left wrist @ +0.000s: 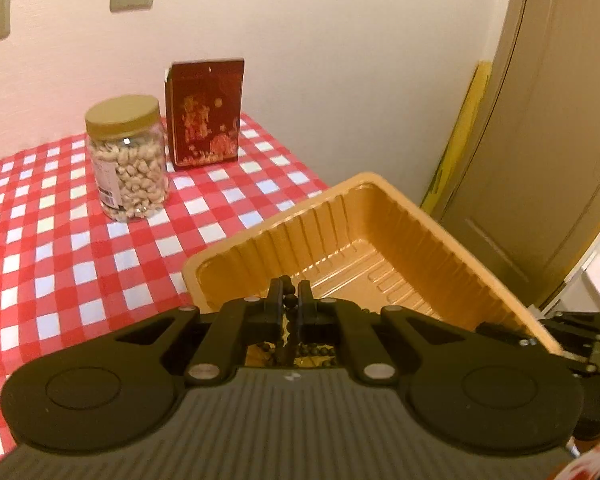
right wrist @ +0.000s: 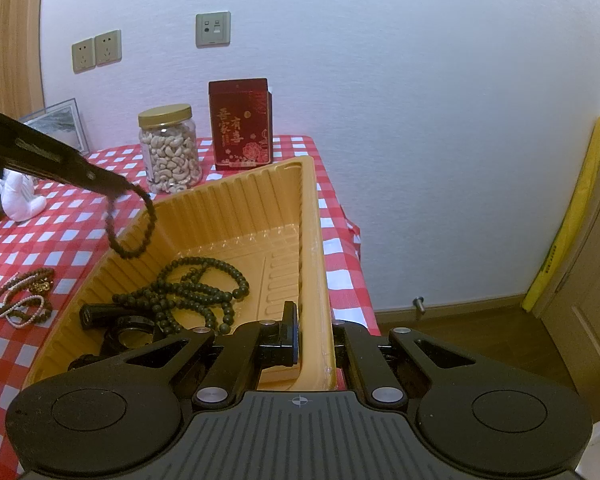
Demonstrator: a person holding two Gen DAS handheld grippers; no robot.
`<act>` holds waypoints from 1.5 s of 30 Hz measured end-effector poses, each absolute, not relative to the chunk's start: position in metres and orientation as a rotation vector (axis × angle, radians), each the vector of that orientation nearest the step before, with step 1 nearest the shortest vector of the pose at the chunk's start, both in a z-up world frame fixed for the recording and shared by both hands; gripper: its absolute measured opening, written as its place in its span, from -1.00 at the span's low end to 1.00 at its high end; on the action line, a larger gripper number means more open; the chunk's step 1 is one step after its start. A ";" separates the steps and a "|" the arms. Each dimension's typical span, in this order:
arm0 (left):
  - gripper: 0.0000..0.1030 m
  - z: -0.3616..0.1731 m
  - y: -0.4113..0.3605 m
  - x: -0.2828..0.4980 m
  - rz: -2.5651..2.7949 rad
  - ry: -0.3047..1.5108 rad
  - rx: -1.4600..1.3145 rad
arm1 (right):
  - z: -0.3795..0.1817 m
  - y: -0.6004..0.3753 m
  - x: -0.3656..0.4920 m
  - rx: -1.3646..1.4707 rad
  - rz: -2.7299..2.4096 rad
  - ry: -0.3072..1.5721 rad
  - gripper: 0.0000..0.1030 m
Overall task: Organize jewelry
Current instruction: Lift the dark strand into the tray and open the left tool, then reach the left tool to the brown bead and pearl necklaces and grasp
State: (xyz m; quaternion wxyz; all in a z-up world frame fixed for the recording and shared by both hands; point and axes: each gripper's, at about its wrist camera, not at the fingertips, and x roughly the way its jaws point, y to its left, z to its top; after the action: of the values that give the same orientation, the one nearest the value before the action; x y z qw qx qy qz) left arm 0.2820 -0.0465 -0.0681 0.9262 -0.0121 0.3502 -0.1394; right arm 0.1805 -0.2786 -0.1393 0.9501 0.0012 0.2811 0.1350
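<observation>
A golden plastic tray (right wrist: 236,200) sits at the right edge of the checked table. My right gripper (right wrist: 315,326) is shut on the tray's right wall, one finger inside and one outside. In the tray lie a dark bead necklace (right wrist: 196,292) and a black round object (right wrist: 120,328). My left gripper (right wrist: 122,187) reaches in from the left over the tray's near-left rim, shut on a dark bead bracelet (right wrist: 132,236) that hangs in a loop. In the left wrist view the beads (left wrist: 290,304) show between the closed fingers of that gripper (left wrist: 290,290), above the tray (left wrist: 364,179).
A small heap of bracelets (right wrist: 24,296) lies on the red-and-white cloth left of the tray. Behind stand a cashew jar (right wrist: 170,148), a red box (right wrist: 240,124), a picture frame (right wrist: 56,120) and a white figurine (right wrist: 18,200). The table ends just right of the tray; beyond is floor and a door.
</observation>
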 end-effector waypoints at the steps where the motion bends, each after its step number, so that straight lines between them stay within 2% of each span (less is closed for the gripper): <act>1: -0.89 -0.072 -0.049 0.285 -0.289 0.728 -0.019 | -0.139 -0.278 0.180 0.002 0.274 0.572 -0.94; 6: -0.87 -0.078 -0.056 0.291 -0.316 0.742 -0.019 | -0.139 -0.278 0.180 0.001 0.275 0.573 -0.94; 8: -0.57 -0.077 -0.054 0.291 -0.329 0.739 -0.027 | -0.139 -0.278 0.180 0.000 0.274 0.573 -0.94; 10: -0.48 -0.074 -0.054 0.289 -0.328 0.737 -0.019 | -0.138 -0.279 0.180 0.001 0.274 0.572 -0.94; 30: -0.47 -0.076 0.032 0.216 -0.109 0.797 -0.098 | -0.137 -0.280 0.180 0.008 0.273 0.565 -0.93; 45: -0.47 -0.113 0.085 0.147 0.053 0.883 -0.063 | -0.137 -0.280 0.179 0.004 0.277 0.564 -0.93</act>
State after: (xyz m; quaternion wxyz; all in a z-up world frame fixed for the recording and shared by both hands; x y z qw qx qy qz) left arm 0.1467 0.0849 -0.1126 0.9034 -0.0305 0.4270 0.0256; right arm 0.1793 -0.2801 -0.1374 0.9511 0.0019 0.2774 0.1363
